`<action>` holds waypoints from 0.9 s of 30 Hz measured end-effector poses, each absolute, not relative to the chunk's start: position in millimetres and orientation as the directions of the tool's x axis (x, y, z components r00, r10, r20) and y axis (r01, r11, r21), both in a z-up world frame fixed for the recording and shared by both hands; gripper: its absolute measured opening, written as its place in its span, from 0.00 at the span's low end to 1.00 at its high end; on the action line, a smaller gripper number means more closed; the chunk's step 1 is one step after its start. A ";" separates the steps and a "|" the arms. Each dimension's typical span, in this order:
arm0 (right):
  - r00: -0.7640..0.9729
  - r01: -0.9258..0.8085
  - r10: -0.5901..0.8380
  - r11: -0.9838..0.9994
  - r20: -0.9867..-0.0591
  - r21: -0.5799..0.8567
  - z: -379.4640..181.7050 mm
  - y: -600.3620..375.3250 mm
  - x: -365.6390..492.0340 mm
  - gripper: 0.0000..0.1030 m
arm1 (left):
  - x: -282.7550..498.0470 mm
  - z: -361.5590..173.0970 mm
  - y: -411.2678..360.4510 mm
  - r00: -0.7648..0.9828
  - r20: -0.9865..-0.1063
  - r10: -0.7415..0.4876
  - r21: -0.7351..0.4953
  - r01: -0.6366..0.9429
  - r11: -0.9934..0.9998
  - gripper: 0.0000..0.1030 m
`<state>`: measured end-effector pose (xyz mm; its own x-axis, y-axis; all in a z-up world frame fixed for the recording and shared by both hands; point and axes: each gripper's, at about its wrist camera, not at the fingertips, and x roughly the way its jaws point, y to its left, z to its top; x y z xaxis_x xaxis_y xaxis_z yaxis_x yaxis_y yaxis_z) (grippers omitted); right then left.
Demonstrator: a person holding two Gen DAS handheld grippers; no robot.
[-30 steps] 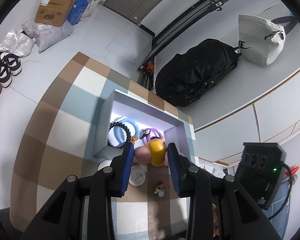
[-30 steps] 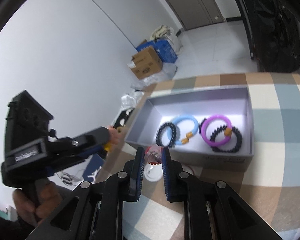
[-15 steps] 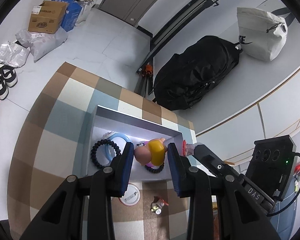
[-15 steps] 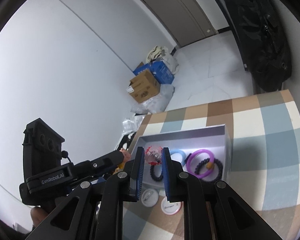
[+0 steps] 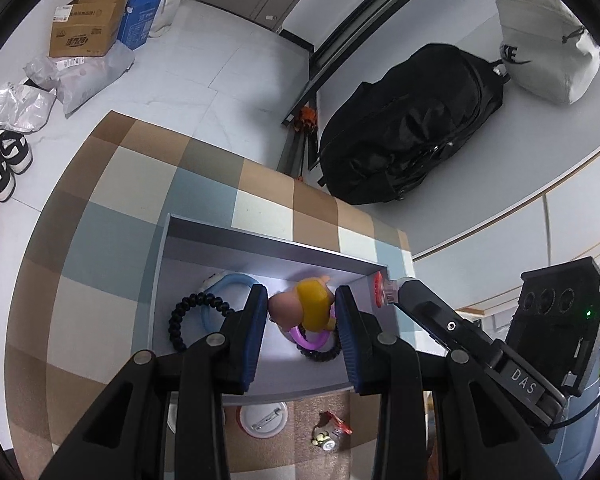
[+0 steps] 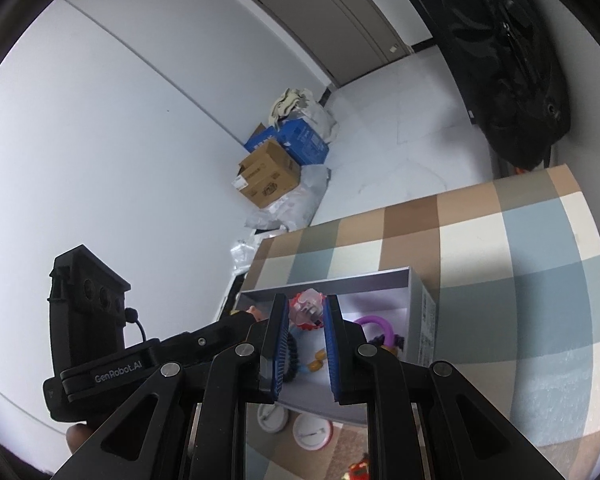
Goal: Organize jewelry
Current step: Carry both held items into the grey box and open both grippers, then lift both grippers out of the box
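Left gripper (image 5: 301, 312) clenched on doll (image 5: 300, 307); right gripper (image 6: 307, 312) clenched on, seemingly, brooch (image 6: 307, 307); both above box (image 5: 260, 245), 12 o'clock.

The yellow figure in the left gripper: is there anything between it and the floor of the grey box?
Yes. The yellow figure, in the left gripper, hangs over the grey box, directly above the purple ring and black bead bracelet.

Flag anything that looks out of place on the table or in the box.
A red charm and two round badges lie loose on the checkered cloth outside the grey box, while the bracelets sit inside. Nothing looks damaged or spilled.
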<state>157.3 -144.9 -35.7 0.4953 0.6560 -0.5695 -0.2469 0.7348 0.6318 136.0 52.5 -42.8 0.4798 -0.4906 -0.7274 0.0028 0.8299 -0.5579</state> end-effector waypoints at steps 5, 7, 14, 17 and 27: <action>0.476 -0.215 0.665 0.723 -0.576 0.657 -43.8 -147.8 159.0 0.16 | 139.7 -45.9 51.9 0.459 -0.748 -0.478 -0.540 -0.004 0.841 0.28; 0.480 -0.213 0.656 0.731 -0.583 0.648 -44.0 -148.3 159.0 0.16 | 141.0 -48.5 51.6 0.451 -0.753 -0.478 -0.540 -0.010 0.841 0.28; 0.472 -0.213 0.650 0.740 -0.596 0.638 -46.5 -146.1 158.5 0.16 | 144.1 -49.3 46.8 0.429 -0.763 -0.483 -0.537 -0.005 0.844 0.28; 0.460 -0.227 0.647 0.748 -0.608 0.624 -45.9 -142.0 157.4 0.17 | 145.8 -50.4 48.2 0.429 -0.770 -0.473 -0.531 -0.020 0.847 0.28; 0.530 -0.241 0.622 0.762 -0.576 0.601 -29.6 -153.8 149.7 0.78 | 143.4 -46.3 54.6 0.464 -0.736 -0.493 -0.566 -0.023 0.824 0.62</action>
